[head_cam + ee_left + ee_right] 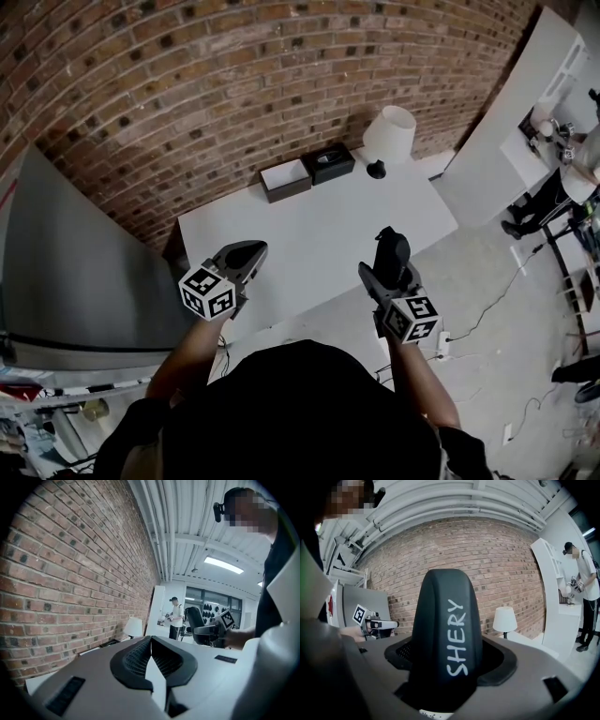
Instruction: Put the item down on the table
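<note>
A tall black item (pixel 446 634) with white lettering "SHERY" stands upright between the jaws of my right gripper (pixel 388 261), which is shut on it. In the head view this black item (pixel 392 246) hangs above the near right edge of the white table (pixel 309 225), clear of the surface. My left gripper (pixel 246 253) hovers over the table's near left corner. Its jaws meet in a line with nothing between them, as the left gripper view (pixel 151 641) shows. The left gripper also appears small at the left of the right gripper view (pixel 375 623).
At the table's far side stand a white lamp (pixel 388 139) and two dark boxes (pixel 285 180) (pixel 329 163) against the brick wall. A grey cabinet (pixel 75 272) stands left of the table. Cables (pixel 487 309) lie on the floor at right. A person (pixel 586 573) stands by a white shelf.
</note>
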Demonstrator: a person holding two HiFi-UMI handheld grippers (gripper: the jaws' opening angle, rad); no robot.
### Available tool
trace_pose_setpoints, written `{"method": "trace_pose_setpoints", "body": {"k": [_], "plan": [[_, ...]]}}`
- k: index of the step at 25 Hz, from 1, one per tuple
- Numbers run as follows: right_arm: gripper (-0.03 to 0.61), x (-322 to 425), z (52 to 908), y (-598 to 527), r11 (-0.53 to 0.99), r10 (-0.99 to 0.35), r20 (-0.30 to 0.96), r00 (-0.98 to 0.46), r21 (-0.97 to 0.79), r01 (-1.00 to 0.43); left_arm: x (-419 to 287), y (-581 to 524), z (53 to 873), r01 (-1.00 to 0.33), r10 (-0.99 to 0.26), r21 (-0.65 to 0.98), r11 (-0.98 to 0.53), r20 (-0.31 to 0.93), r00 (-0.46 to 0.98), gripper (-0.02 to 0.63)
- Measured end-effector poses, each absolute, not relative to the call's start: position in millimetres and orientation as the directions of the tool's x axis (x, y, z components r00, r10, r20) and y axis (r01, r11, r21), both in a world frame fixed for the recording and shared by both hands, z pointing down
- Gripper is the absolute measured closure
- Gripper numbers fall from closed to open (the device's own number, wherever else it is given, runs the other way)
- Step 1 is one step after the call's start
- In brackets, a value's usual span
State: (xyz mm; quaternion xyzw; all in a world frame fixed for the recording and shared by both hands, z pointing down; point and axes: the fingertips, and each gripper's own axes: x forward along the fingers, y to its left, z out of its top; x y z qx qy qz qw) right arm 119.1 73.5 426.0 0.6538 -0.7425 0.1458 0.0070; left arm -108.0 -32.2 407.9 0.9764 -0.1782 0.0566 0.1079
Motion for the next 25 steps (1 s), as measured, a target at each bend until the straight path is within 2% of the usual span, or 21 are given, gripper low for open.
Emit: {"method": "trace_pose_setpoints", "body": {"k": [25], "plan": [[0.219, 92.9, 430.9, 45.7, 0.025, -0.971, 0.230, -0.070, -0.195, -0.981, -124.7, -71.2, 412.2, -0.269, -0.247, 0.224, -0.937, 0.122, 0.961, 0.592]]}}
